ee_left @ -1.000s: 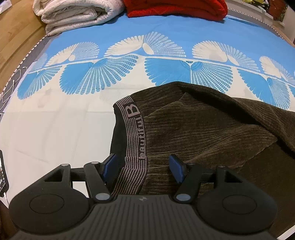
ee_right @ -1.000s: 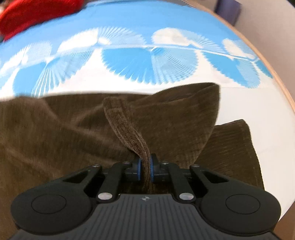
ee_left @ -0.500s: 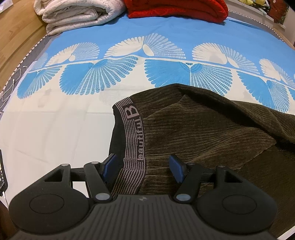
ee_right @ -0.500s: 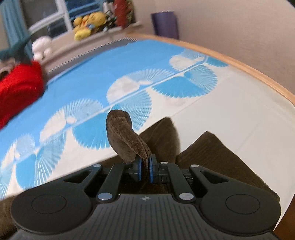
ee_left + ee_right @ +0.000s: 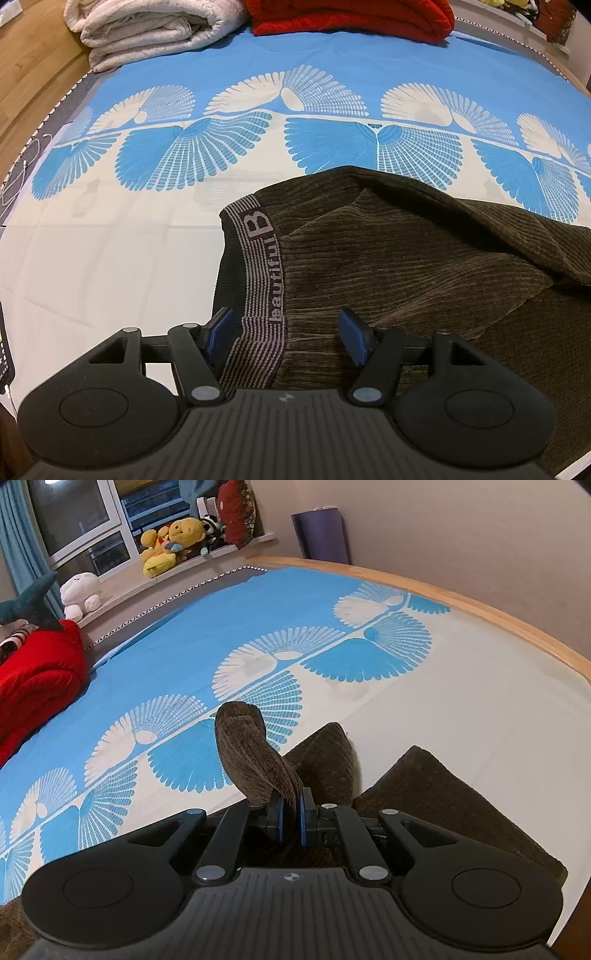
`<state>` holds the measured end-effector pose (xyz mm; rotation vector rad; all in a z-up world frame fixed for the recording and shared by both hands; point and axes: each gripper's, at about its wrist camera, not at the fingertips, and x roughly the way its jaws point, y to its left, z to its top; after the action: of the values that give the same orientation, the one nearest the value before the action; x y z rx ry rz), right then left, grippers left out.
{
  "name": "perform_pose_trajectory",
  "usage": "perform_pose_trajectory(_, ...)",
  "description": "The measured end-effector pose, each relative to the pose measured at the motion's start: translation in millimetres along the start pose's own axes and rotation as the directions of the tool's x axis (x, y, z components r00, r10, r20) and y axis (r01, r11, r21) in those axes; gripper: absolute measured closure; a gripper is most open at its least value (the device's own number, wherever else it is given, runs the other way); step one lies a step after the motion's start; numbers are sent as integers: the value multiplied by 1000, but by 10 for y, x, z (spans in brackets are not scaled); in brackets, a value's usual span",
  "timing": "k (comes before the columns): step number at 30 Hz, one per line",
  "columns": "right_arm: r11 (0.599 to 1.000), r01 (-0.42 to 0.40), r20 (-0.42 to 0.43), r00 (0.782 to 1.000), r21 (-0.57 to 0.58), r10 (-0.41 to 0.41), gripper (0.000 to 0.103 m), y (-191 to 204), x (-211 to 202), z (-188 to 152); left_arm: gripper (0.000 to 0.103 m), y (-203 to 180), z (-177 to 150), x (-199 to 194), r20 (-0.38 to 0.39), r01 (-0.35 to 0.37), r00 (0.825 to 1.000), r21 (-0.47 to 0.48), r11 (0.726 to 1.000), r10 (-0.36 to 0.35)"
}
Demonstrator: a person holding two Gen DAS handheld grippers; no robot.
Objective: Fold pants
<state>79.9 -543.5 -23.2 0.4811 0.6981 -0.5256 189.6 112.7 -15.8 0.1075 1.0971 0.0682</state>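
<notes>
Since a second ago the right gripper (image 5: pixel 290 821) has risen and tipped up: its view then was filled with brown cloth and now takes in the far end of the bed, a windowsill and a wall. The fold it carries, which lay stretched forward over the pants (image 5: pixel 388 273), now stands up in front of it as a thick twisted roll. The left gripper's (image 5: pixel 286 334) view has hardly changed; only the cloth at its right edge has shifted a little.

The right jaws are pressed together on that roll of the pants (image 5: pixel 255 757), the blue pads squeezing it flat. The left jaws are spread wide, one pad (image 5: pixel 218 328) at the outer edge of the waistband (image 5: pixel 264 273), the other on the cloth to its right, neither one pinching.

The pants are dark brown, soft and ribbed like corduroy, and lie on the bed (image 5: pixel 110 258) just in front of both grippers. The waistband is a knit strip, striped dark and pinkish, lettered "beautiful B". The bed's sheet is smooth, cream near the pants and blue beyond, printed with fan shapes.

Beyond the pants, at the far end of the bed, lie a folded white quilt (image 5: pixel 147 29) and a red blanket (image 5: pixel 351 18), fuzzy and rolled. Plush toys (image 5: pixel 170 546) sit on the sill (image 5: pixel 177 572) past them, and a purple roll (image 5: pixel 321 535) stands against the wall.
</notes>
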Motion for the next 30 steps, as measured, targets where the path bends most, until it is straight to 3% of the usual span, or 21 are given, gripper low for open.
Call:
perform_pose_trajectory(15,1000,3,7,1000,17,-4,95,-23,-11,0,36,-64,30,25,10,25,1000,4,1000,-25)
perform_pose_trajectory(16,1000,3,7,1000,19,-3,95,-24,-12,0,40,-67,38,25,14,34,999,-1,999,-34)
perform_pose_trajectory(17,1000,2,6,1000,21,-3,95,-25,-12,2,44,-65,47,18,20,52,998,-9,999,-52)
perform_pose_trajectory(19,1000,1,5,1000,28,-1,95,-31,-18,9,65,-49,79,8,32,107,994,-36,994,-106)
perform_pose_trajectory(21,999,-3,5,1000,38,2,95,-46,-24,18,72,-57,108,18,34,160,987,-60,985,-158)
perform_pose_trajectory(27,996,-12,-10,1000,89,13,95,-100,-27,53,71,-274,216,68,49,288,957,-85,954,-285)
perform_pose_trajectory(30,993,-21,-6,1000,119,22,95,-123,-50,76,61,-419,286,157,34,369,929,-120,922,-368)
